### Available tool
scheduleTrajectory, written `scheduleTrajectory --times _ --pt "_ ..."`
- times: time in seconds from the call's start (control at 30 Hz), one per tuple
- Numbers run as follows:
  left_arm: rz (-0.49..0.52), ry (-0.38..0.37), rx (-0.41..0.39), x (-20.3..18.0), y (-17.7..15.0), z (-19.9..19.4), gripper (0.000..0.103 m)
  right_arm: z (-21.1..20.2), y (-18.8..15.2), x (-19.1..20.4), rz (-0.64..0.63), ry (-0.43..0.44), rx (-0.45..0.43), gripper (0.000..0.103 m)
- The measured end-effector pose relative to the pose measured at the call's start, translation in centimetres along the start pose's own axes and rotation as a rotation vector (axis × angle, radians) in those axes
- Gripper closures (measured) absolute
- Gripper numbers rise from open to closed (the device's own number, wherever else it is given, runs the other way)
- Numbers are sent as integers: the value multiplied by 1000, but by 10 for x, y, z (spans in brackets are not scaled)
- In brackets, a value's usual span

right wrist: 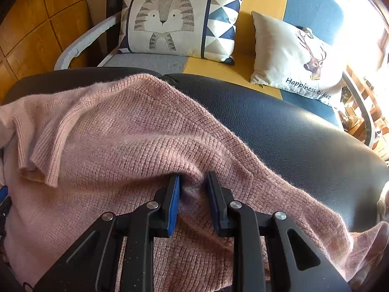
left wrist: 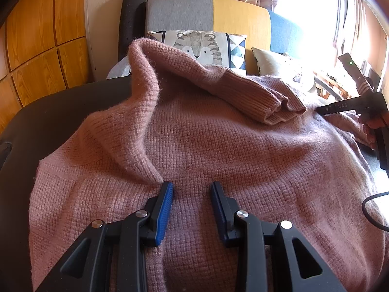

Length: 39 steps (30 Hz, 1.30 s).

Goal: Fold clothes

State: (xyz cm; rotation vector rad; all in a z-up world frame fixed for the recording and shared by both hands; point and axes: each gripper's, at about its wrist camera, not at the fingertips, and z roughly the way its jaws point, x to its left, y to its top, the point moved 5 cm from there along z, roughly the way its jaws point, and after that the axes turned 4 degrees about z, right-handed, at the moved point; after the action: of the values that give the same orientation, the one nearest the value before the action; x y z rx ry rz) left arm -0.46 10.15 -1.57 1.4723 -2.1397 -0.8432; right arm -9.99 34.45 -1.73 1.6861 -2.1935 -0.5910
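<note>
Pink knit sweater spread over a black leather surface.
Left wrist view: the fuzzy, waffle-knit sweater [left wrist: 206,146] lies rumpled, ribbed cuff [left wrist: 274,107] folded on top; left tongs [left wrist: 192,186] point steeply down, jaws apart, empty. Right wrist view: right tongs [right wrist: 193,178], tilted steeply down, are clamped on a raised fold of sweater [right wrist: 121,133] beside glossy leather [right wrist: 279,126].

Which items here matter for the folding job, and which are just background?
In play:
- pink knitted sweater
- its ribbed sleeve cuff
- black leather surface under it
- left gripper
- right gripper

Lying about:
- tiger-print cushion
- white deer-print cushion
- grey, yellow and blue sofa
</note>
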Motion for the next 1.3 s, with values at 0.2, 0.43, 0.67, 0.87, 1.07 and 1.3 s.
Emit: scheduleTrajectory --times 0.2,0.43,0.67,0.87,1.07,1.3 --pt "-1 -2 -1 2 -1 -1 70 -47 -23 -2 60 34 -154 78" --pt "29 26 23 0 3 -4 70 -92 -102 -35 230 66 -197 78" --pt "111 -93 -100 -72 41 -48 72 -127 -170 -133 509 7 -200 78" --pt "355 -231 -142 -210 72 -40 71 -139 -194 -211 691 2 -213 78" --pt "495 -205 -22 -295 73 19 71 -145 -201 -264 790 -15 -237 69" --pt "436 -225 1 -295 51 34 70 -134 -202 -307 854 8 -216 69"
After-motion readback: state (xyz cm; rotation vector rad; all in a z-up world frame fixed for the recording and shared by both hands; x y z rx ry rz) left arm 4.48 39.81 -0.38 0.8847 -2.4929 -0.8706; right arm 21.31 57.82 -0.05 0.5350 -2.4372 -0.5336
